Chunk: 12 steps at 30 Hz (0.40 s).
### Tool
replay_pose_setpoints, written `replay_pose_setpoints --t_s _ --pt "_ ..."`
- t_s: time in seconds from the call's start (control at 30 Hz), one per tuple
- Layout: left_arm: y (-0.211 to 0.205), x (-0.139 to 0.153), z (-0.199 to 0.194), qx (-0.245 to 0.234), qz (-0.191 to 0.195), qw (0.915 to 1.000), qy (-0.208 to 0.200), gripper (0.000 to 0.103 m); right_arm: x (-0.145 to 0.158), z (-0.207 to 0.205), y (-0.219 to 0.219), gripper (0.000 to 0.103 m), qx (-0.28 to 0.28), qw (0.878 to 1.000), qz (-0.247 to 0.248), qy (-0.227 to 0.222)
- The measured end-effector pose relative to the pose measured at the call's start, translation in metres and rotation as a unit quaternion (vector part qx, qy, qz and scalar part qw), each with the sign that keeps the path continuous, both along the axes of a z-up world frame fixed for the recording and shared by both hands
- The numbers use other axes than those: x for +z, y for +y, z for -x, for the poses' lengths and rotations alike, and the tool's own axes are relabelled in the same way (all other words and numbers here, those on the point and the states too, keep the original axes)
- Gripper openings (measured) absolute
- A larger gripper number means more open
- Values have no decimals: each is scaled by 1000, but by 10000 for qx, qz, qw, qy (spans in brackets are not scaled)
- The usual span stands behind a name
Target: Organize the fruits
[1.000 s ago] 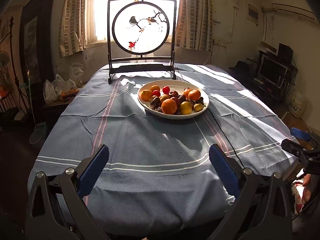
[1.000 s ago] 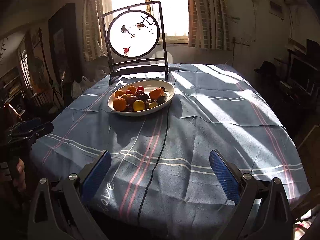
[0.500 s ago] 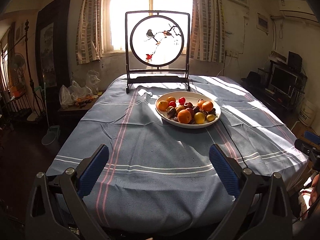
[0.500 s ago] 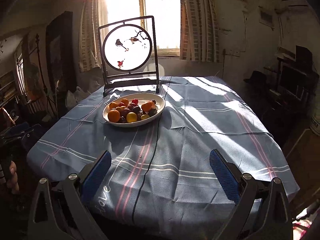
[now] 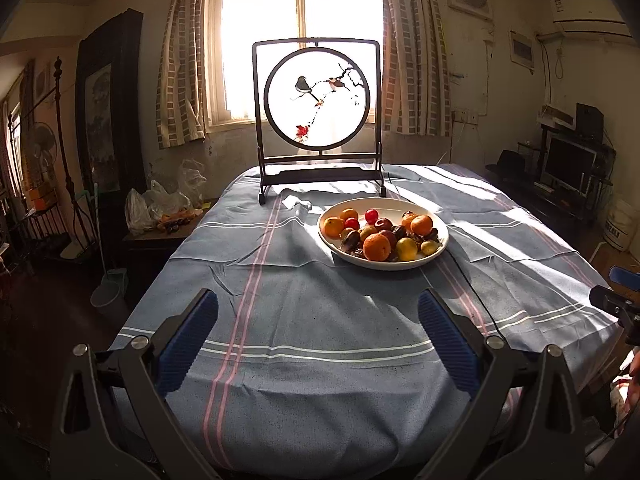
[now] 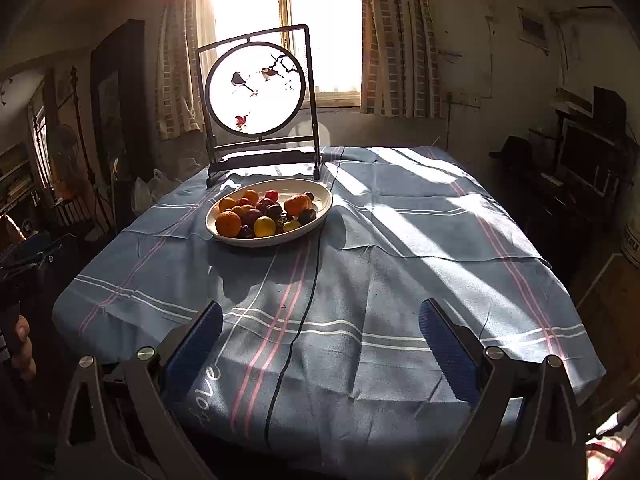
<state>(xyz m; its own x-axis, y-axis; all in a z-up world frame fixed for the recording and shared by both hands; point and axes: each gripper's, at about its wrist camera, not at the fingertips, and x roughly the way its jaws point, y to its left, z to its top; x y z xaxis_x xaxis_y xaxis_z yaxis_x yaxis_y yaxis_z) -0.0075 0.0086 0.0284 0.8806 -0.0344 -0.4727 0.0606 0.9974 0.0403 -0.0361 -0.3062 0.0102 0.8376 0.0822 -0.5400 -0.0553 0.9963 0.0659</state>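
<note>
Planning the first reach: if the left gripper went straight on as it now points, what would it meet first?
Probably the blue tablecloth, just short of the white fruit plate; the open left gripper holds nothing. Depth is uncertain.

A blue-grey woven tablecloth [image 5: 320, 320] crossed by pink and white stripes. A cream oval ceramic plate [image 5: 400, 265] holds orange, red, yellow and dark purple fruits [image 5: 384, 234]. Blue ribbed gripper pads [image 5: 188, 344] on dark grey frames.
</note>
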Motion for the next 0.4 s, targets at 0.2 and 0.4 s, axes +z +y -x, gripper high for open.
replay_pose_setpoints --t_s 0.2,0.4 --pt "7 -9 -10 166 91 9992 349 98 -1 0 -1 99 -15 10000 4 2" --pt "11 -12 -12 240 120 9987 426 98 -2 -1 -1 99 -2 10000 -11 45"
